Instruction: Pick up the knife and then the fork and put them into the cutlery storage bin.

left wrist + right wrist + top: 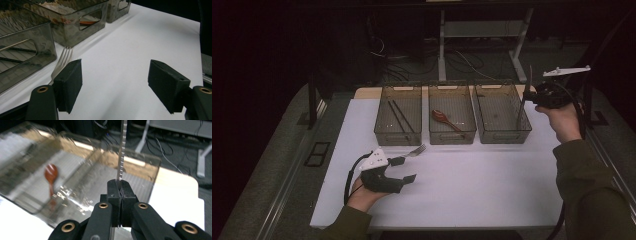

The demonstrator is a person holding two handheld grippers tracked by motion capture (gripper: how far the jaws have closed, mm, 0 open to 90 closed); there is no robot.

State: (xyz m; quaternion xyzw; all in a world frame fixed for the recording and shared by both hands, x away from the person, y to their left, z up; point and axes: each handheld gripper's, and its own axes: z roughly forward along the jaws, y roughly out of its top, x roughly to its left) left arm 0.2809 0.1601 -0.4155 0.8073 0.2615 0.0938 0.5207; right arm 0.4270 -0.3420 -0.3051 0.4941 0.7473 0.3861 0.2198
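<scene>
High view, my right gripper (532, 96) clamped on a knife (122, 152) above the rightmost bin (503, 113), my left gripper (404, 169) open beside the fork (416, 150) on the surface (472, 185).

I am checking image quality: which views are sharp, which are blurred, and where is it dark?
High view: the white table top is lit, the room behind is dark. Left gripper view: sharp, silver metal fork clear. Right gripper view: smoky clear plastic bins are smeared, but the serrated metal knife stays crisp.
</scene>
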